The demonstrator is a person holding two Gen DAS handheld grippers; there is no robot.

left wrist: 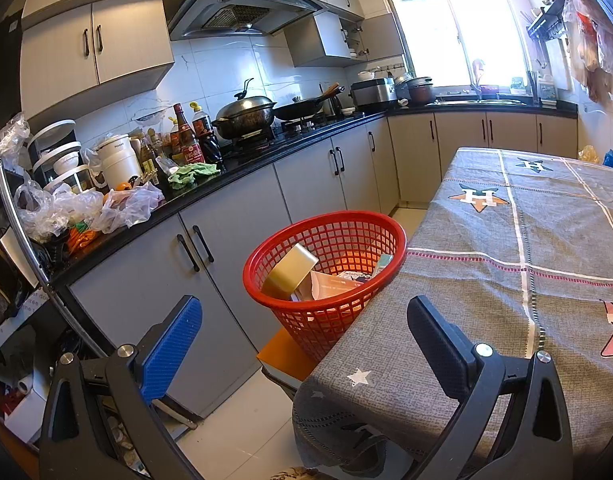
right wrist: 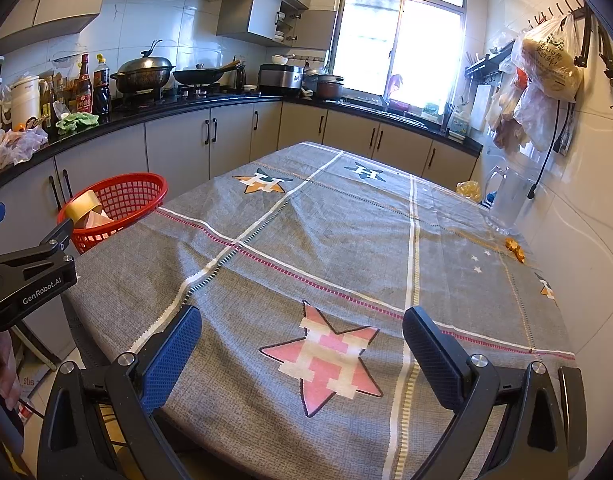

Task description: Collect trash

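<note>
Red plastic mesh trash basket (left wrist: 326, 276) sits on an orange stool seat (left wrist: 284, 354) just beside the left edge of the table, between the table and the grey lower cabinets (left wrist: 226, 248). Inside it: a roll of yellowish packing tape (left wrist: 292, 272) leaning on the near-left wall, some paper or cardboard scraps (left wrist: 330, 284), and a small teal-edged box (left wrist: 382, 262) at the far side. Basket upright, rim roughly level with the tabletop. In the right wrist view the same basket (right wrist: 118, 204) shows at the left with the tape roll (right wrist: 82, 204) poking above the rim.

Left gripper (left wrist: 304, 344) hovers near the table's near-left corner, pointing at the basket; jaws spread wide, nothing between them. Right gripper (right wrist: 302, 352) hangs over the near end of the table above a pink star print (right wrist: 322, 356); jaws likewise apart and empty. The left gripper's black body (right wrist: 26, 276) shows at the left edge of the right wrist view.

Table covered by a grey patterned tablecloth with star motifs (left wrist: 526, 240). Near its far right edge: a clear plastic pitcher (right wrist: 506, 200), small orange bits (right wrist: 514, 250) on the cloth, and a crumpled yellow wrapper (right wrist: 468, 190) beyond. Black countertop (left wrist: 266, 156) carries a lidded wok (left wrist: 246, 114), sauce bottles (left wrist: 194, 132), a green rag (left wrist: 192, 172) and clear plastic bags (left wrist: 86, 208).
</note>
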